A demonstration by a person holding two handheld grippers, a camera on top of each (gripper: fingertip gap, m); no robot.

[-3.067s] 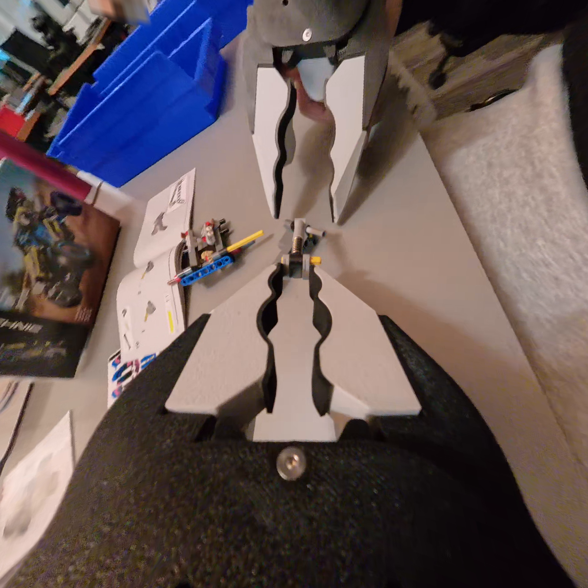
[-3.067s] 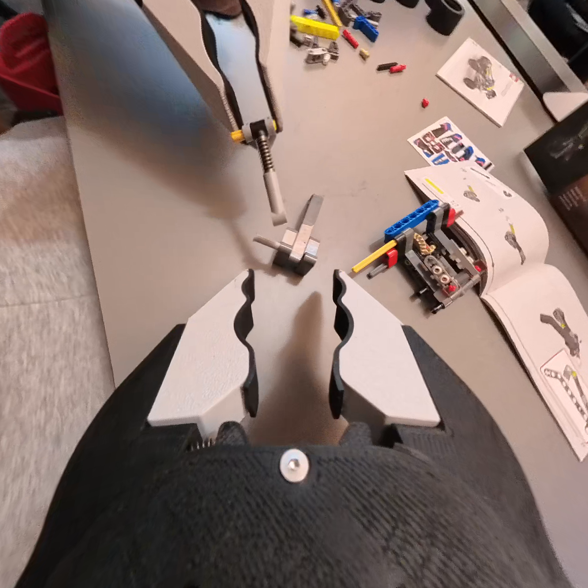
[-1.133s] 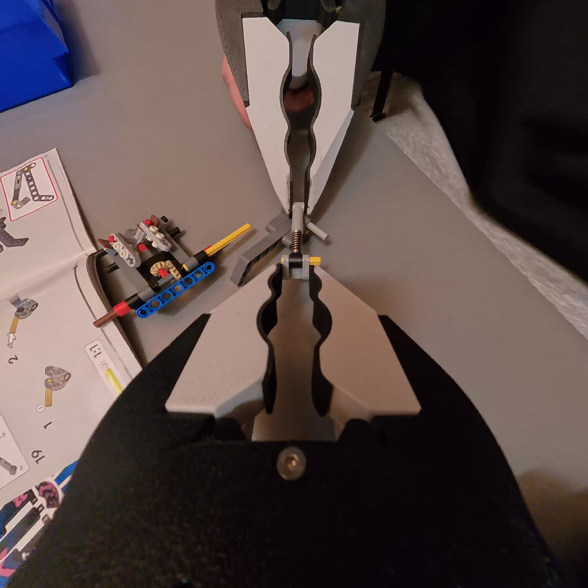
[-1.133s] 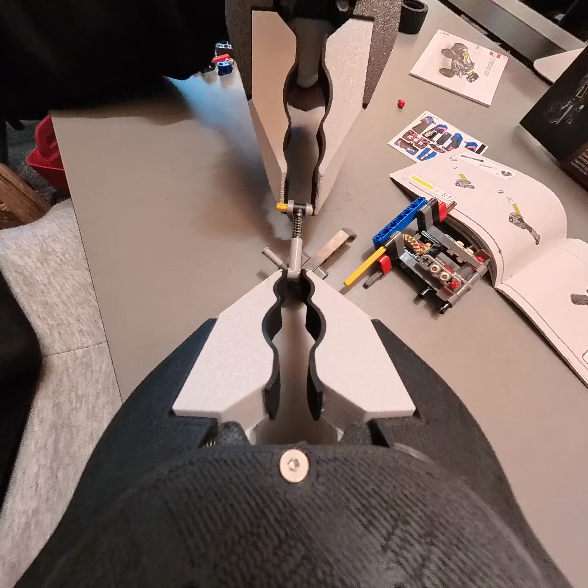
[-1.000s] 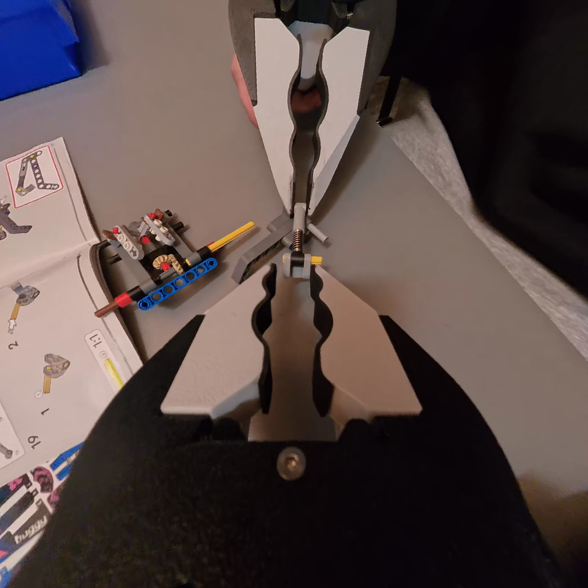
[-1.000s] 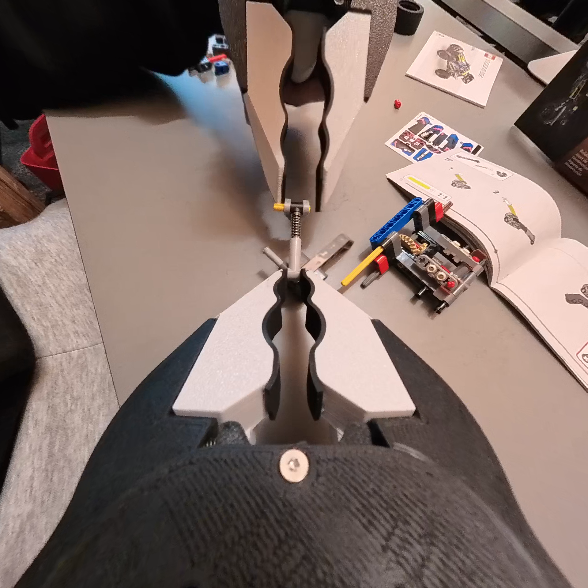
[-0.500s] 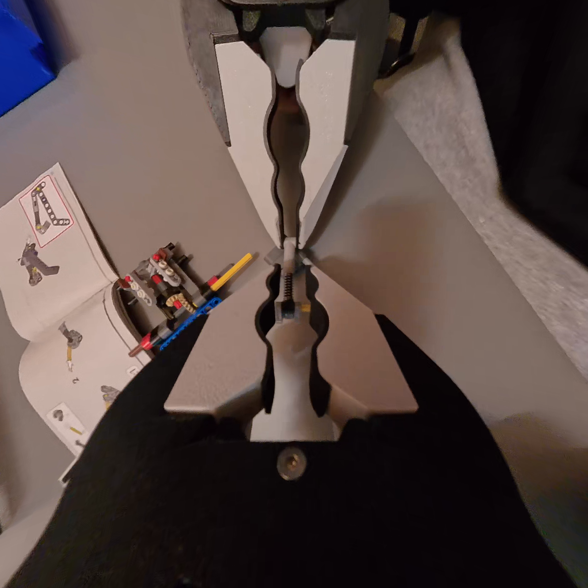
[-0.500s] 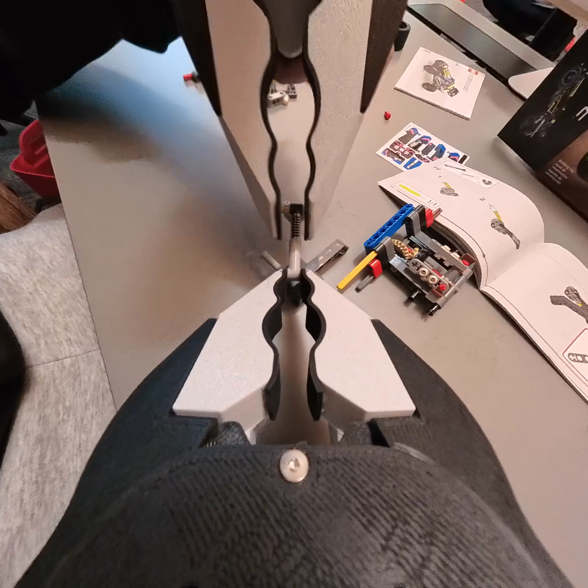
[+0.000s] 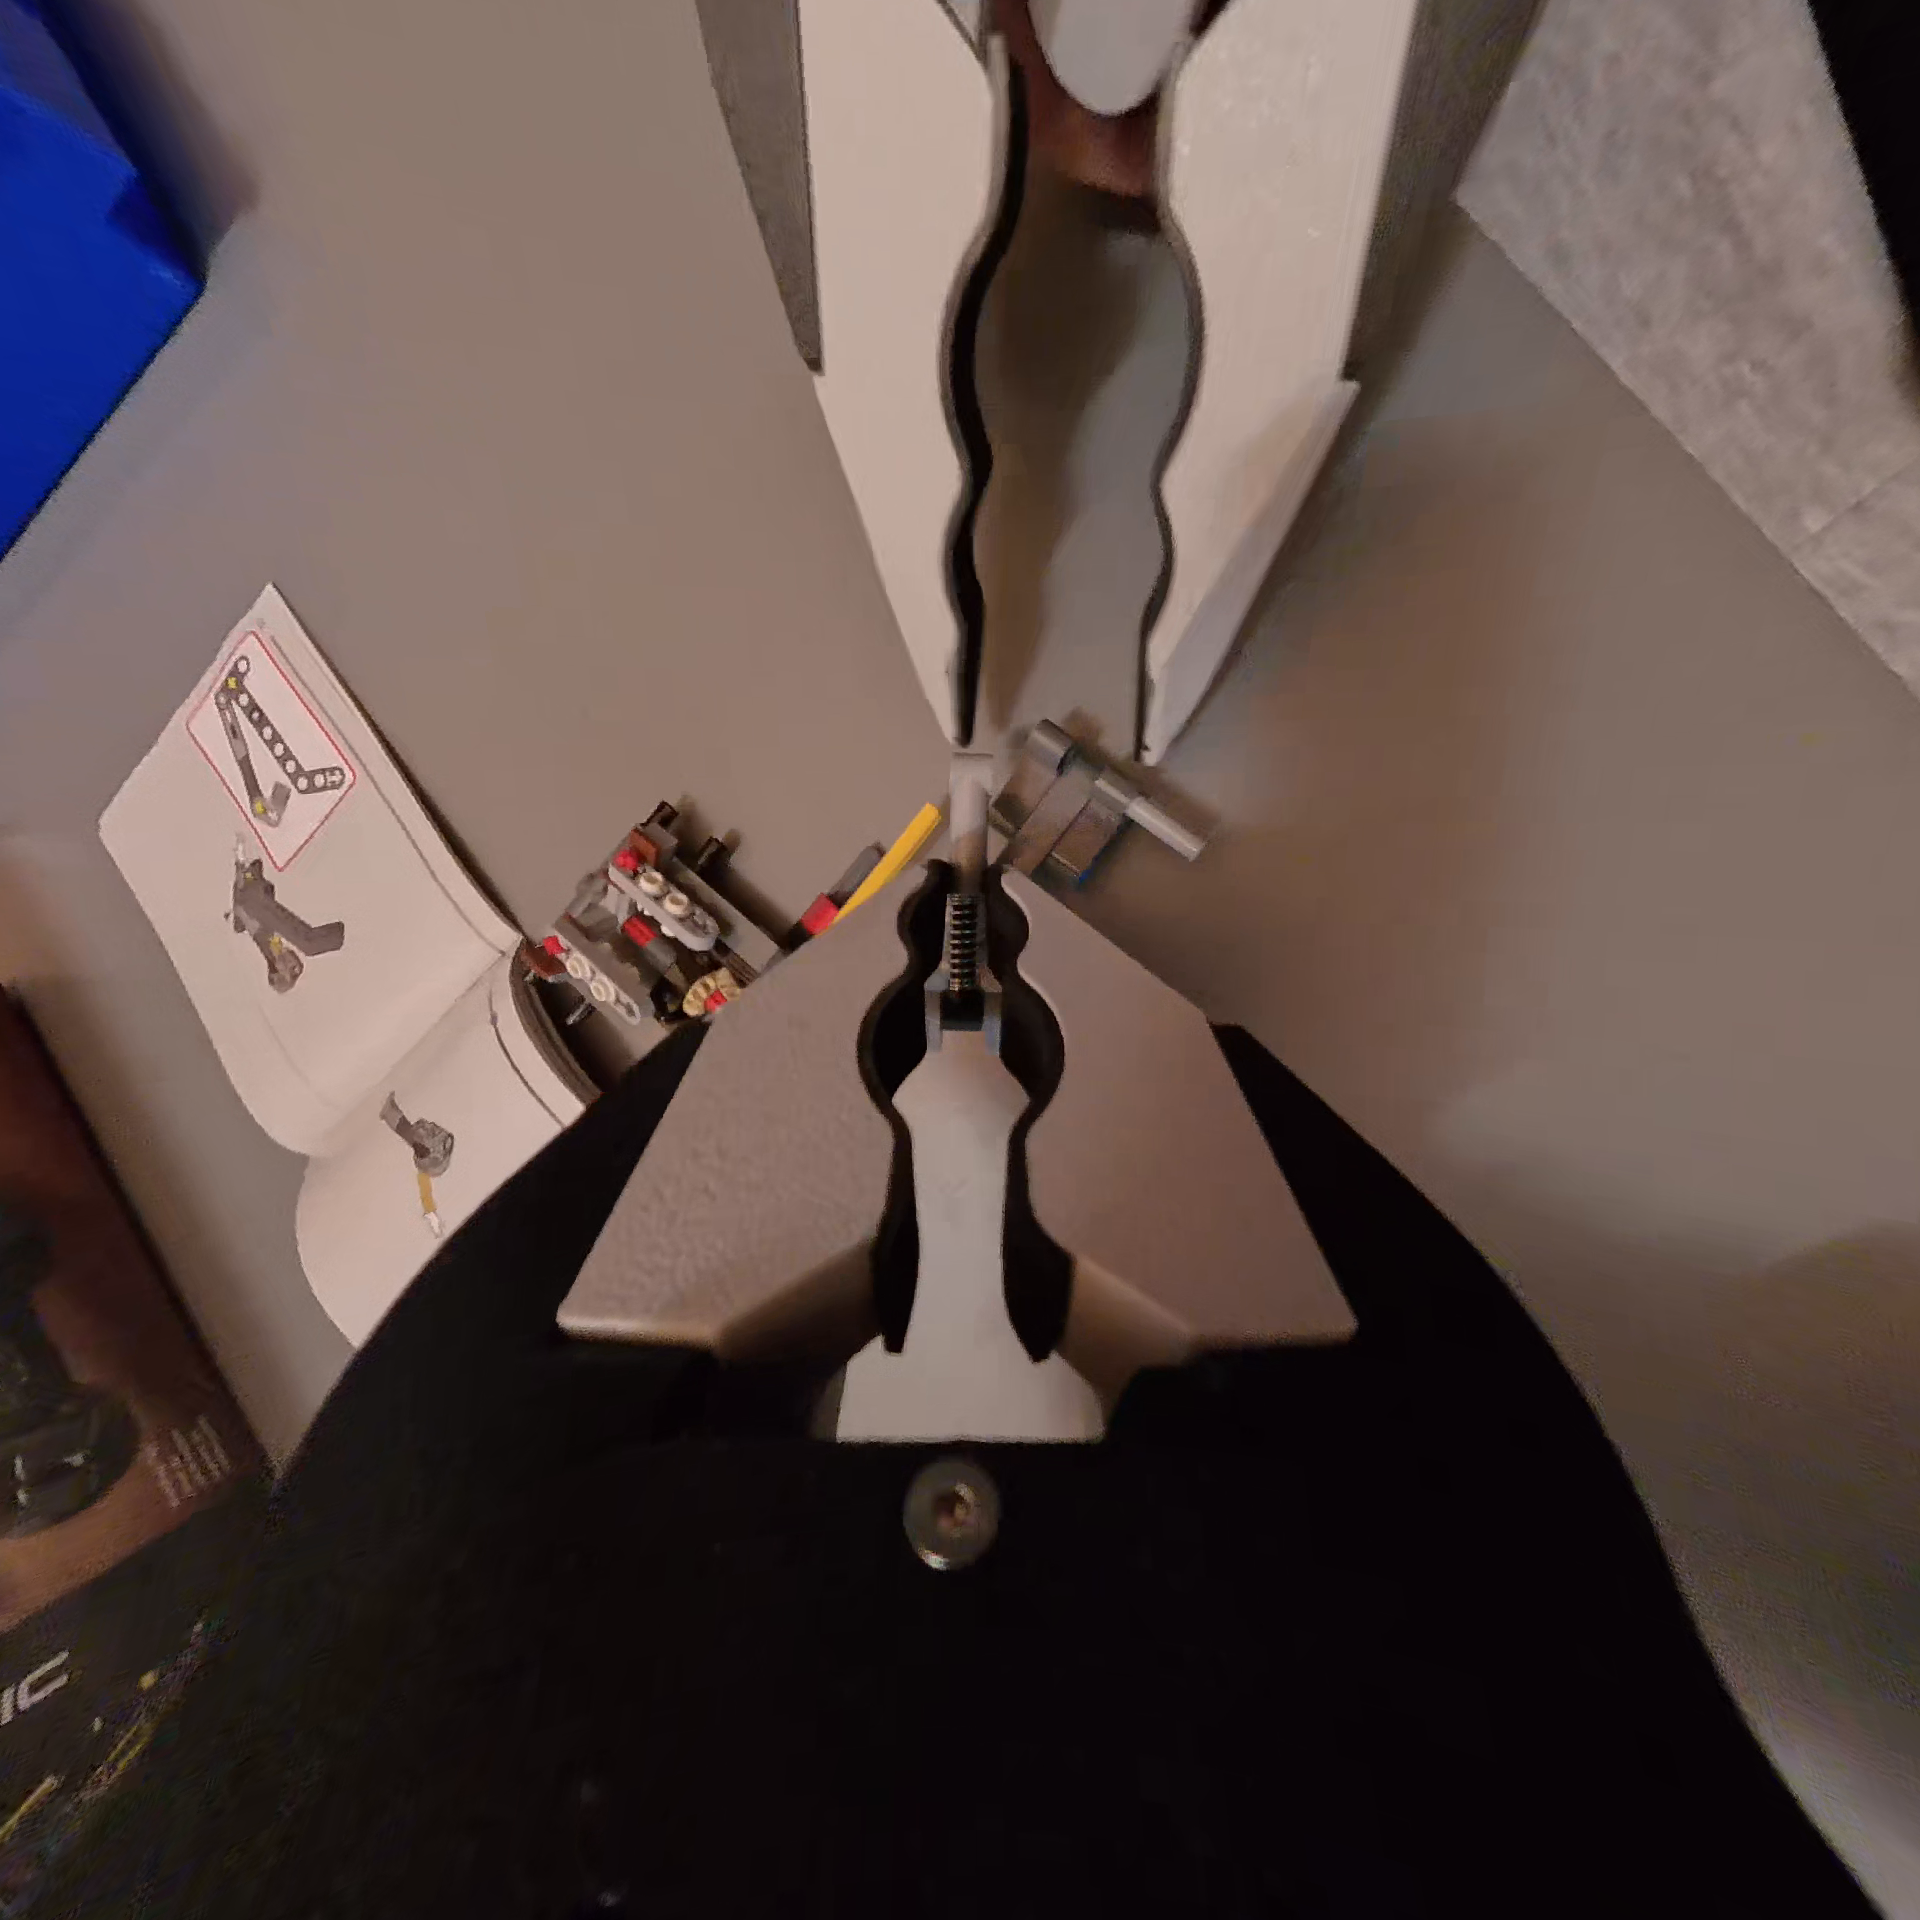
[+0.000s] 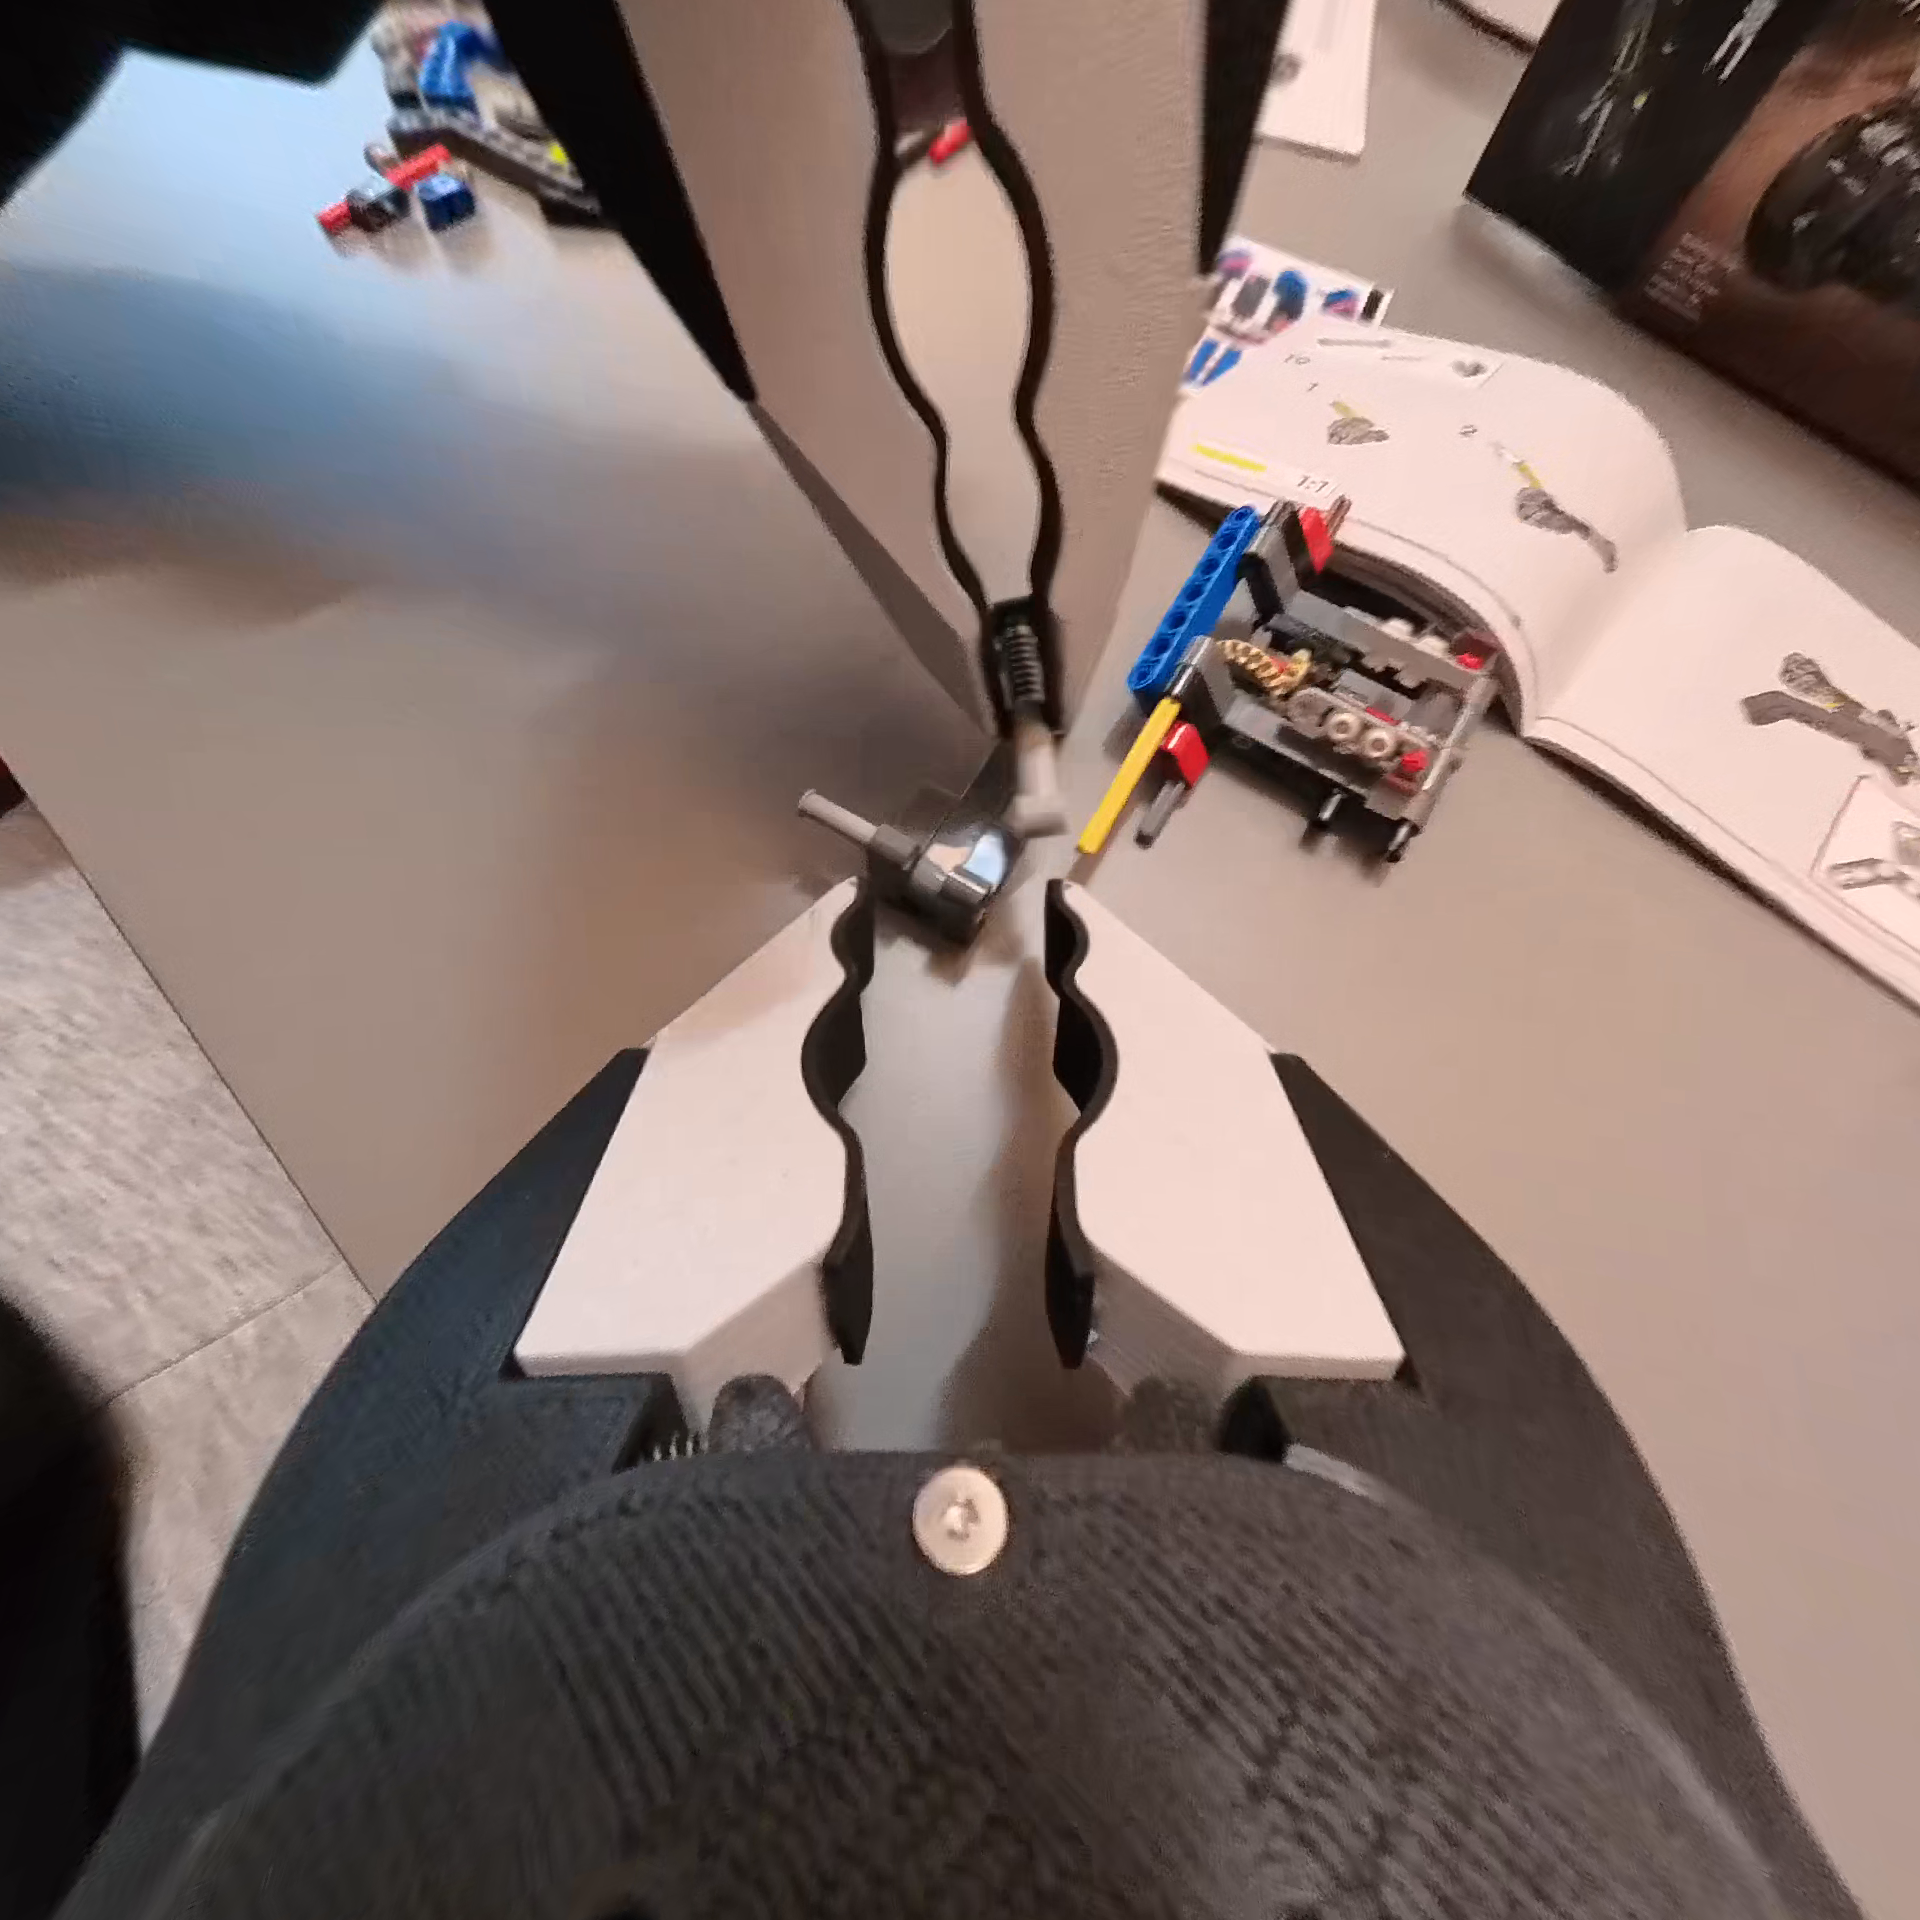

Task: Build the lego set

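Note:
My left gripper (image 9: 961, 894) is shut on a small shock absorber with a black spring (image 9: 961, 956), gripped deep between the fingers with its light grey rod poking out. My right gripper (image 10: 954, 902) is open, facing the left one tip to tip. A dark grey connector with a pin (image 10: 940, 852) lies on the table (image 10: 416, 727) just ahead of the right fingertips, touching the rod's end; I cannot tell if they are joined. It also shows in the left wrist view (image 9: 1081, 821). The left gripper (image 10: 1029, 727) and shock absorber (image 10: 1023, 660) show in the right wrist view.
A part-built assembly with a blue beam and yellow axle (image 10: 1309, 686) lies against the open instruction booklet (image 10: 1558, 540). The set's box (image 10: 1714, 156), a sticker sheet (image 10: 1288, 301) and loose bricks (image 10: 416, 187) lie farther off. A blue bin (image 9: 62, 291) stands at the left. The table edge and carpet (image 10: 104, 1143) are close. Only a small space, under 4 cm, lies between the two pairs of fingers.
My right gripper has opened and let go of the grey connector, which now lies on the table. The two grippers have come closer; the shock absorber sits deeper in my left gripper.

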